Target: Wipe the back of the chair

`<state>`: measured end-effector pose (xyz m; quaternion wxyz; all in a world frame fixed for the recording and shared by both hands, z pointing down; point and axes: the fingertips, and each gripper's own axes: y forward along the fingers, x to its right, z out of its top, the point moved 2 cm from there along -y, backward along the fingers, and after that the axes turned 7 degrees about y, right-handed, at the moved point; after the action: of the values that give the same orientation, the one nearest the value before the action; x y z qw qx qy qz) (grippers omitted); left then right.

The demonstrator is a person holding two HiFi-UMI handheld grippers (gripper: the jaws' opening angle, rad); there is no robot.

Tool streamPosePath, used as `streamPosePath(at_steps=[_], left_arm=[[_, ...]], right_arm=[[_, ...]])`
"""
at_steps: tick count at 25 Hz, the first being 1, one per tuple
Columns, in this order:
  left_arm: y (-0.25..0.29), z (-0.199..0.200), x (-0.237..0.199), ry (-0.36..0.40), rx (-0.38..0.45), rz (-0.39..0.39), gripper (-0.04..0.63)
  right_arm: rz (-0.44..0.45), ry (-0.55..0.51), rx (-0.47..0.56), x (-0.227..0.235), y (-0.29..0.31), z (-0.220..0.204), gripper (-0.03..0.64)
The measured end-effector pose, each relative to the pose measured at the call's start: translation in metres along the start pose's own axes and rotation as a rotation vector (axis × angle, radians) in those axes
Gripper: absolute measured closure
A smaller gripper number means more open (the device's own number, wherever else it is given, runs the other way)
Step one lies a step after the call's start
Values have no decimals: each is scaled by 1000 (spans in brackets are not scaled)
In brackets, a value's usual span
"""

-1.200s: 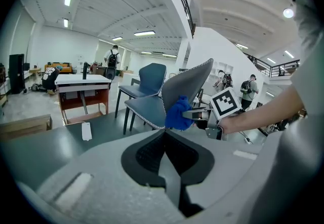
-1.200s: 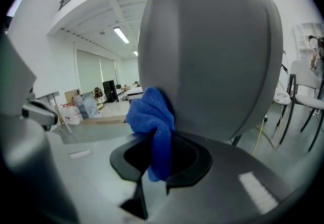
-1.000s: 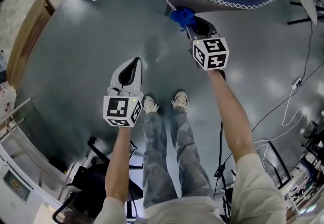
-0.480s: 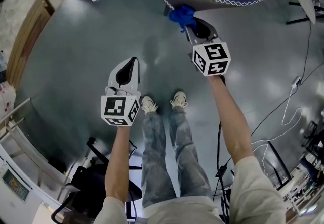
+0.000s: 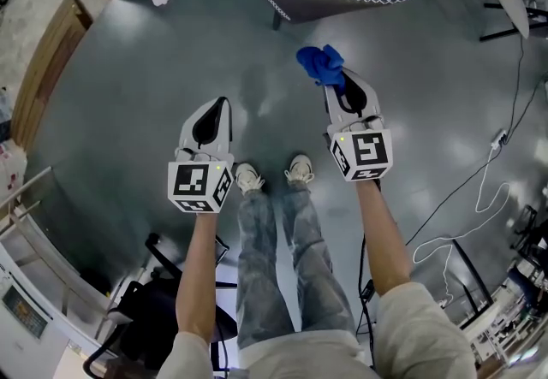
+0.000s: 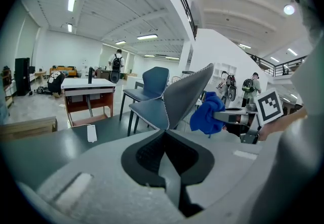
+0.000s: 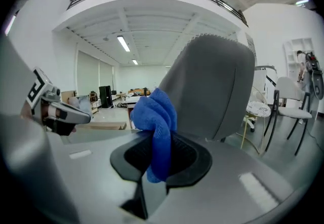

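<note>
Chair back [image 7: 215,81] looms grey in the right gripper view, behind the right gripper's [image 5: 336,88] clamped blue cloth [image 7: 154,117].

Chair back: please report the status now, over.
Right gripper shut on blue cloth. Left gripper shut, empty. Cloth clear of chair back, not touching. Nothing between them.

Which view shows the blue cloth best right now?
Right gripper view: the blue cloth sits large and centred, pinched in the right gripper. Head view shows it small; left gripper view, side-on near the chair.
</note>
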<state>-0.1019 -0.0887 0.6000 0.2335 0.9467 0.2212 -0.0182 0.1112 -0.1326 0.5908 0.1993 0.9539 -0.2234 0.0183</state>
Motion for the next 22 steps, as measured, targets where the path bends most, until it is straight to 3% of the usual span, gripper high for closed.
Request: streamPosePath(at_steps=[12,22], left_arm=[[-24,-2,3,8,-18,26,594],[-50,46,7,14,22,50,594]], right_arm=[[-80,45,-78,7,-73,-38,554],[-59,37,-14,-2,-86,23,554]])
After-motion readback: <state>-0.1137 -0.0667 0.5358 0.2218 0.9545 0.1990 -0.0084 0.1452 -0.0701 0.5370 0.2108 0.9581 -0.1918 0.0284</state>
